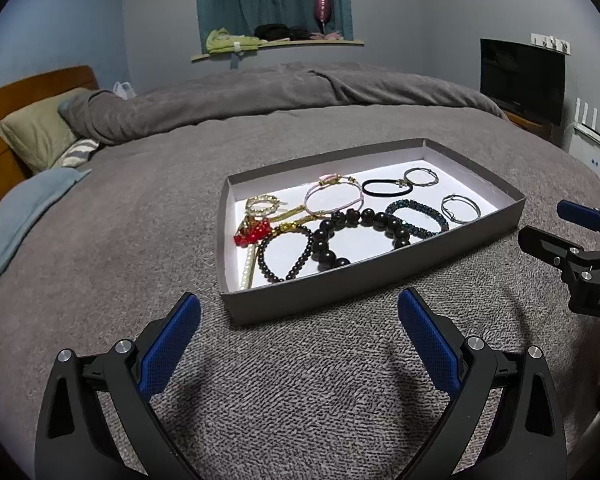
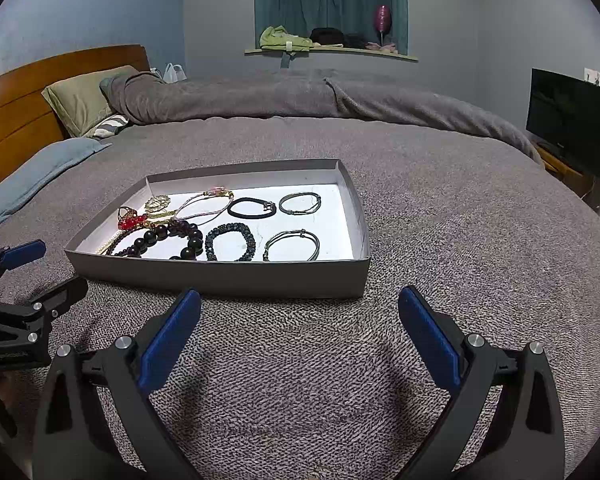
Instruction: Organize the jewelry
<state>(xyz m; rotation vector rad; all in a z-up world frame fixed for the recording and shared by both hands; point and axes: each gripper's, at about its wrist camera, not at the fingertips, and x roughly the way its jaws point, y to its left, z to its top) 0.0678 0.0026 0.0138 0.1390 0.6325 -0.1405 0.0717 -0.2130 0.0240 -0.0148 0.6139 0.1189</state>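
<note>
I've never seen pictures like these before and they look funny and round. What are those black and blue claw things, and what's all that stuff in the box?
Those claws are grabbing tools. A person holds one in each hand, and each carries a small camera that bends the picture round. One picture looks out from the left gripper, the other from the right gripper. Both are open and hold nothing. Each camera also glimpses the other tool at its edge. They hang over a bed with a grey blanket. On it sits a shallow grey box with jewelry inside: a big black bead bracelet, a sparkly dark one, two thin silver bangles, a black hair tie, and a tangled pile with red beads.
</note>
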